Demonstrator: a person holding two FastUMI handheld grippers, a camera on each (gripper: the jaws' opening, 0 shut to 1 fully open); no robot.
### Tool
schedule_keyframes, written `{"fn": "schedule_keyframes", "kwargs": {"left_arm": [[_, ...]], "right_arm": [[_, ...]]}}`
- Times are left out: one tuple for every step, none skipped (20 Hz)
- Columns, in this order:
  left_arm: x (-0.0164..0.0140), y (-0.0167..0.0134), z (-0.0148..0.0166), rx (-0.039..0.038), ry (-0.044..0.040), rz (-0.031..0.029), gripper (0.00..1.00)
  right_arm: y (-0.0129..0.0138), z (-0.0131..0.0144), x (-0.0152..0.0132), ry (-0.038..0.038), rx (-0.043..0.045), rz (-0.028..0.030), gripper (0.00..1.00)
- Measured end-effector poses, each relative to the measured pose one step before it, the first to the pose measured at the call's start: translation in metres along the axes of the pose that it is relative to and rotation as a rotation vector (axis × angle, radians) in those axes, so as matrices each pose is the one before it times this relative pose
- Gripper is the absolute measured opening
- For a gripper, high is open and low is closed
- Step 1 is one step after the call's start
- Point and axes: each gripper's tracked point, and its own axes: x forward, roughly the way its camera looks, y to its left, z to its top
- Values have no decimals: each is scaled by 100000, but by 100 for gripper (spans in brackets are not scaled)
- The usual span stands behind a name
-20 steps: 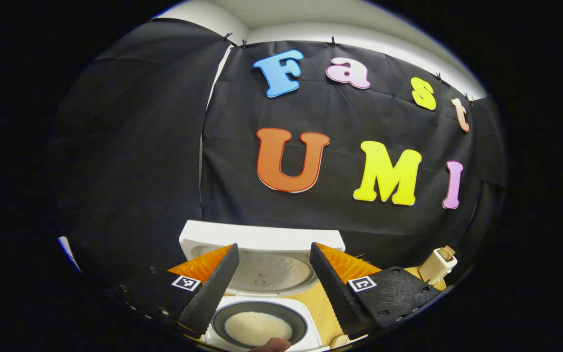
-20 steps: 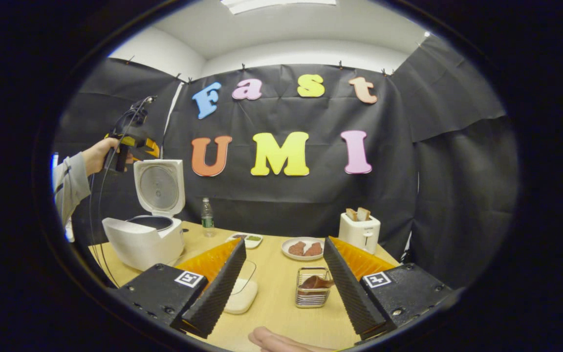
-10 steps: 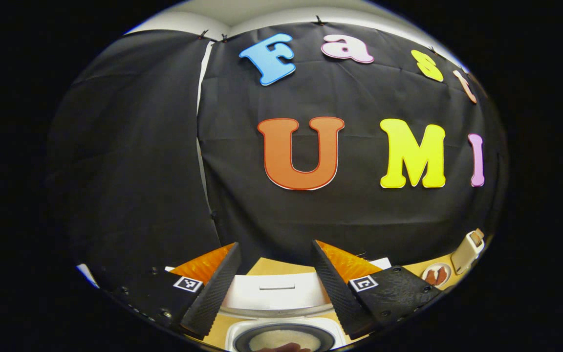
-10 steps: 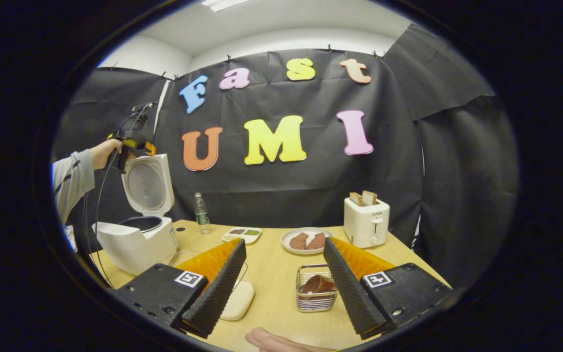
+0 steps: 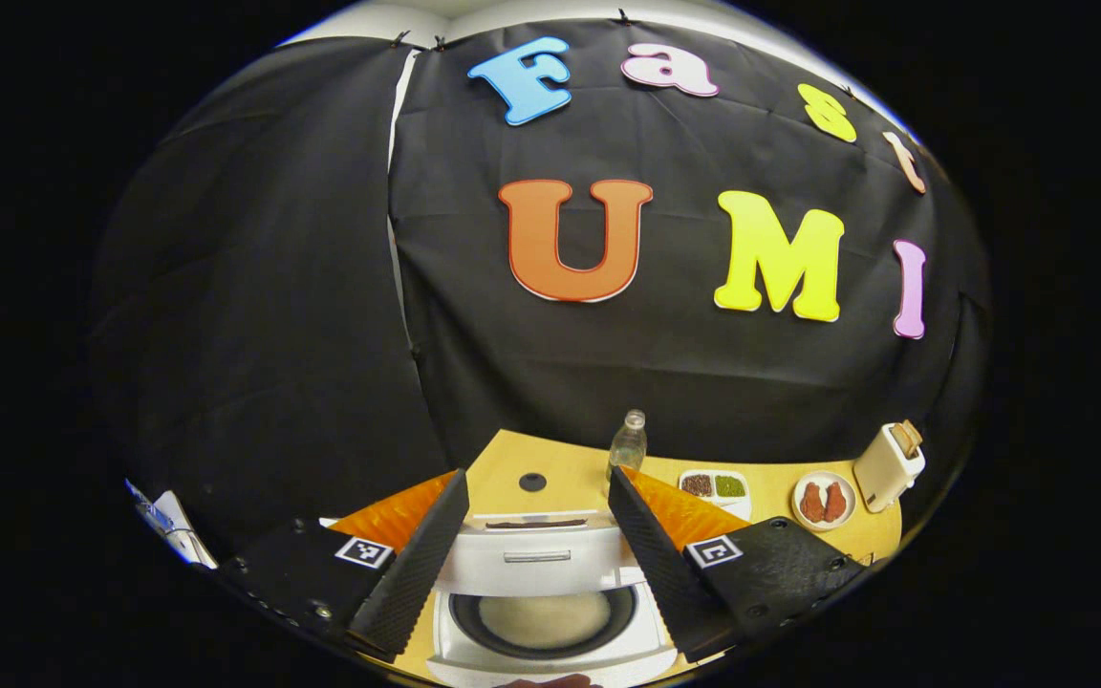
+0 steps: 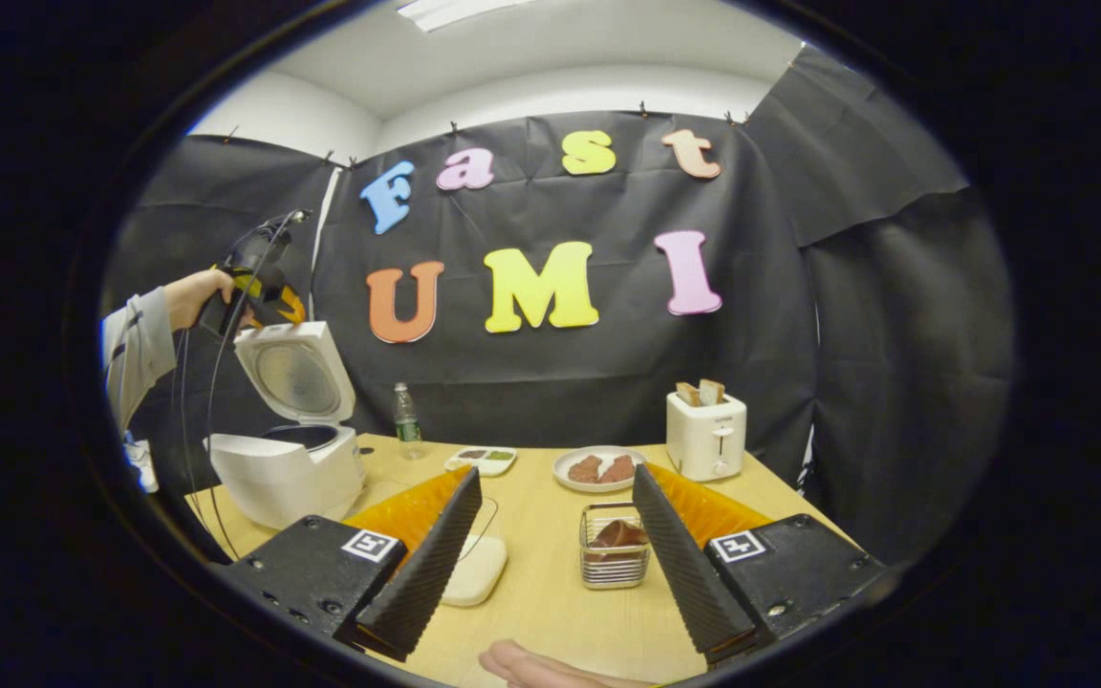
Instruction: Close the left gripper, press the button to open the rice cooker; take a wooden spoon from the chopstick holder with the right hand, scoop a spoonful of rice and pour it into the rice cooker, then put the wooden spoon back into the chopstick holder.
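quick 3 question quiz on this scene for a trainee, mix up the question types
1. True or false: the rice cooker lid is shut.
2. Multiple choice: what stands in the toaster? A) bread slices B) a spoon C) nothing
3. Fill in: the wire basket sits between the open fingers of the ____ gripper.

Key
1. False. The lid is tilted up, with the left gripper at its top edge and rice showing in the pot.
2. A
3. right
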Motion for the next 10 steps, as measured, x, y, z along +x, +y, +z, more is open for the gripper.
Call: {"fn": "schedule_keyframes", "kwargs": {"left_arm": [[-660, -274, -1294, -512, 1951, -678, 96], [-688, -355, -1566, -103, 2523, -861, 95], [-401, -155, -1567, 1406, 1854, 478, 95], [-309, -266, -1441, 2124, 1005, -166, 95], [-145, -114, -1390, 1131, 1356, 71, 95], [-110, -254, -1649, 116, 2890, -68, 95], [29, -502, -1135, 641, 1461, -405, 95], [19, -102, -1540, -259, 2620, -433, 95], [197, 35, -1290, -740, 2754, -585, 95], [336, 443, -1301, -881, 3036, -3, 95]], "right_arm": [[173, 134, -949, -969, -290, 501, 100], [79, 131, -812, -1253, -154, 101, 100], [43, 104, -737, -840, -432, 57, 100], [76, 7, -723, -436, -269, 124, 100], [63, 32, -655, -178, -5, 305, 100], [134, 136, -713, -75, -28, 434, 100], [133, 236, -583, -626, -191, 338, 100], [-7, 279, -644, -632, -820, -123, 100], [31, 481, -539, -1405, -989, -148, 100], [12, 441, -379, -1308, -1034, -521, 100]]}}
